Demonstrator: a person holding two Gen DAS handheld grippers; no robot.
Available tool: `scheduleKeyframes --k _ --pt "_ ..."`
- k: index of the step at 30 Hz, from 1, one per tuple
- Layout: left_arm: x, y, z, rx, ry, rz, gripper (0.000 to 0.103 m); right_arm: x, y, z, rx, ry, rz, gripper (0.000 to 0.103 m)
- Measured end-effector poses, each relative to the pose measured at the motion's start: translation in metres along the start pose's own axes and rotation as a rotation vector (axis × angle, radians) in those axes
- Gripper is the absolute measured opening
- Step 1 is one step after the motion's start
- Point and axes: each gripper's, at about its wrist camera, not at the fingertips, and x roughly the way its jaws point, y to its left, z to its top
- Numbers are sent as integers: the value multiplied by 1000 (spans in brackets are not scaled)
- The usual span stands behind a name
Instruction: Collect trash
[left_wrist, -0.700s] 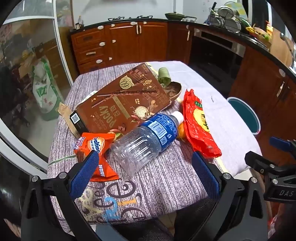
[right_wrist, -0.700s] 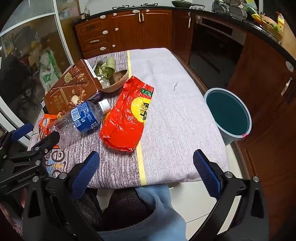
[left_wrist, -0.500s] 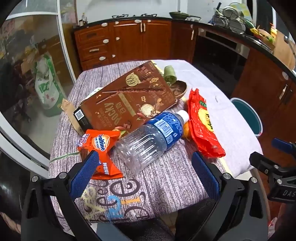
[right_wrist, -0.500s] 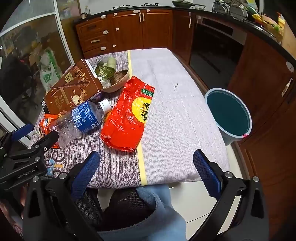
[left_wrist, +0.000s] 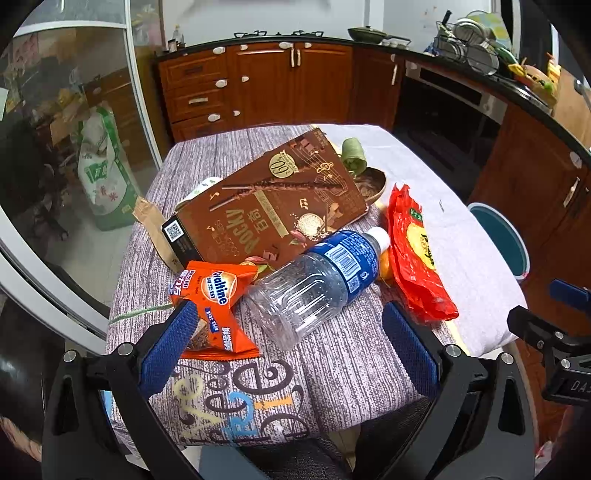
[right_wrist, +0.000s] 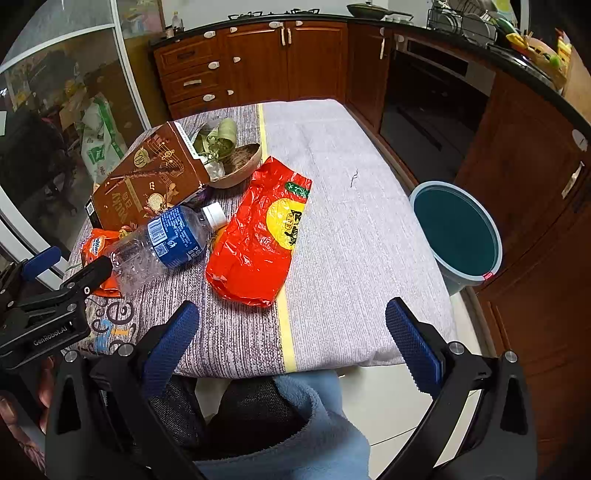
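The left hand-held gripper (left_wrist: 291, 332) hovers with its fingers wide apart and empty over the near edge of the worktop (left_wrist: 354, 362), and the right hand-held gripper (right_wrist: 291, 332) is likewise spread and empty. The plastic bottle (left_wrist: 314, 284) lies just ahead of the left one, between its fingers, its long axis slanting from base near-left to cap far-right. The orange wrapper (left_wrist: 214, 306) sits beside the left finger, the red bag (right_wrist: 255, 236) ahead of the right gripper, and the bin (right_wrist: 458, 232) on the floor to the right.

Left gripper (left_wrist: 288, 345), right gripper (right_wrist: 291, 339): black frames, blue textured pads, silver screws.
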Motion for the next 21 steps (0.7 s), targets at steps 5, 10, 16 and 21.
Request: scheduleKeyframes --k 5,10,16,21 --pt "0 4 1 -12 4 6 99 2 -1 0 0 5 -1 97" --pt "3 8 1 -27 6 10 99 4 0 -1 -7 10 -3 97" --pt "4 11 1 -33 7 15 99 5 2 -2 -13 12 -2 97" --pt "5 15 1 -39 5 20 99 5 4 -3 -17 16 -3 97"
